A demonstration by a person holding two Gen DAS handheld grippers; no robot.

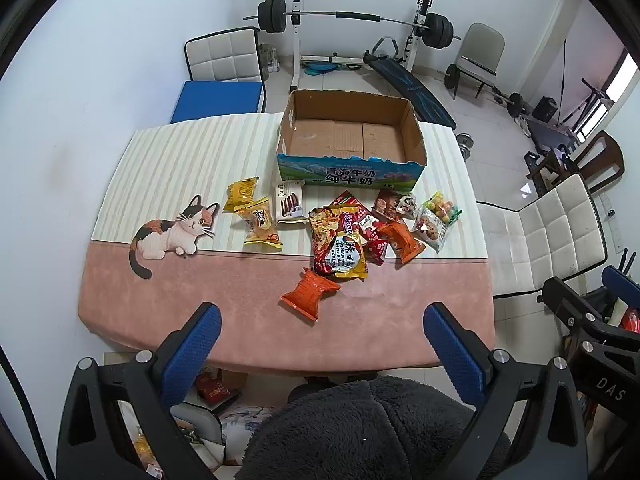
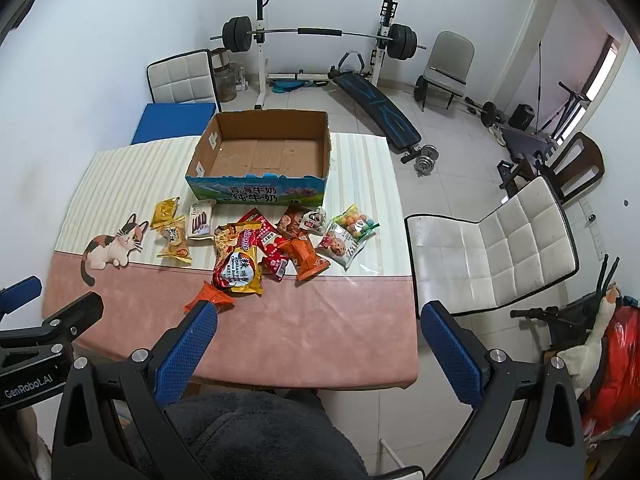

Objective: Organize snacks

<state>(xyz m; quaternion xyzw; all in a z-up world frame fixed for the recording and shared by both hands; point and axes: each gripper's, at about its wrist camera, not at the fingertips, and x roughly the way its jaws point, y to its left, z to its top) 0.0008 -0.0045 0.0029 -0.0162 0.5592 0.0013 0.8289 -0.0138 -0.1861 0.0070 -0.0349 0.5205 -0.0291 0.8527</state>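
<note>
Several snack packets lie scattered on the table in front of an empty cardboard box. An orange packet lies nearest me. Behind it lie a red and yellow noodle bag, a second orange packet, yellow packets, a white biscuit pack and a candy bag. My left gripper and right gripper hang high over the table's near edge, both open and holding nothing.
The table has a pink and striped cloth with a cat picture. A white chair stands to the right, another beyond the table. A barbell rack fills the back. A person's dark fleece lap is below.
</note>
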